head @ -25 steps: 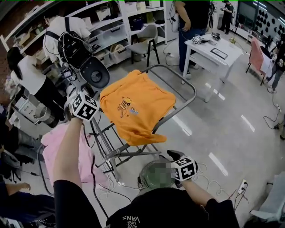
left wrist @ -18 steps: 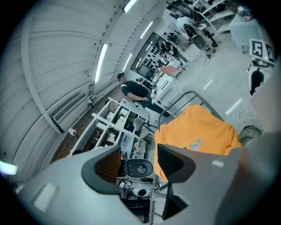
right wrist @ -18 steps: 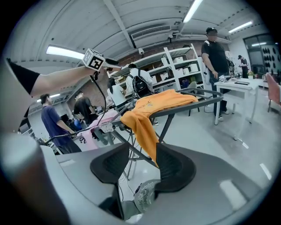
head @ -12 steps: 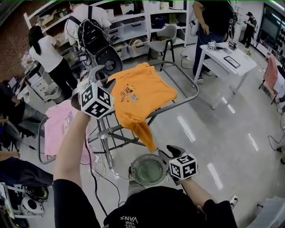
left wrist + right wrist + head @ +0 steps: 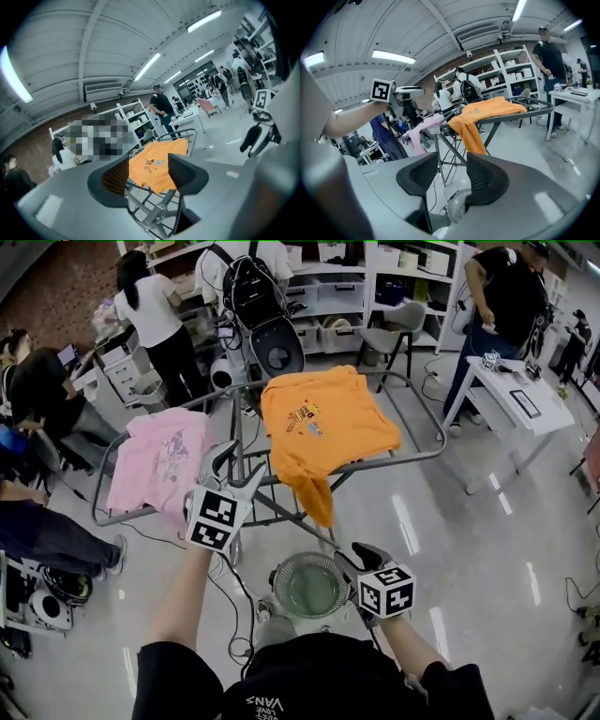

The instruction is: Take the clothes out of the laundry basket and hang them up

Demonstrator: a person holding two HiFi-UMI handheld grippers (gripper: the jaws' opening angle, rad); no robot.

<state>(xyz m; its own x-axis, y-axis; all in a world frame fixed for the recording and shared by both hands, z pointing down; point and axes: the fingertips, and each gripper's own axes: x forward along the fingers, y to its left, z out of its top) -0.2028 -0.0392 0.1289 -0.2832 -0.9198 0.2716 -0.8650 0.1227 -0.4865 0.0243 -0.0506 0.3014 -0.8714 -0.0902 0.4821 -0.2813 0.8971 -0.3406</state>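
Observation:
An orange T-shirt (image 5: 319, 420) lies spread over the grey drying rack (image 5: 419, 450), one end hanging off the near rail. A pink shirt (image 5: 157, 463) is draped on the rack's left wing. My left gripper (image 5: 239, 467) is open and empty in front of the rack, between the two shirts. In the left gripper view the left gripper (image 5: 150, 172) frames the orange T-shirt (image 5: 158, 161) far beyond it. The round mesh laundry basket (image 5: 309, 585) stands on the floor by my right gripper (image 5: 361, 557), which is open and empty. The right gripper (image 5: 452, 176) looks over the basket (image 5: 457, 206).
Several people stand or sit around: by the shelves (image 5: 328, 296) at the back, at the left edge, and near a white table (image 5: 520, 399) at the right. A black backpack and fan (image 5: 267, 324) sit behind the rack. Cables (image 5: 239, 615) trail on the glossy floor.
My left gripper has drawn away from the orange T-shirt's left edge, down and toward me. The head view has swung left, bringing the pink shirt into fuller view. The right gripper stays beside the basket.

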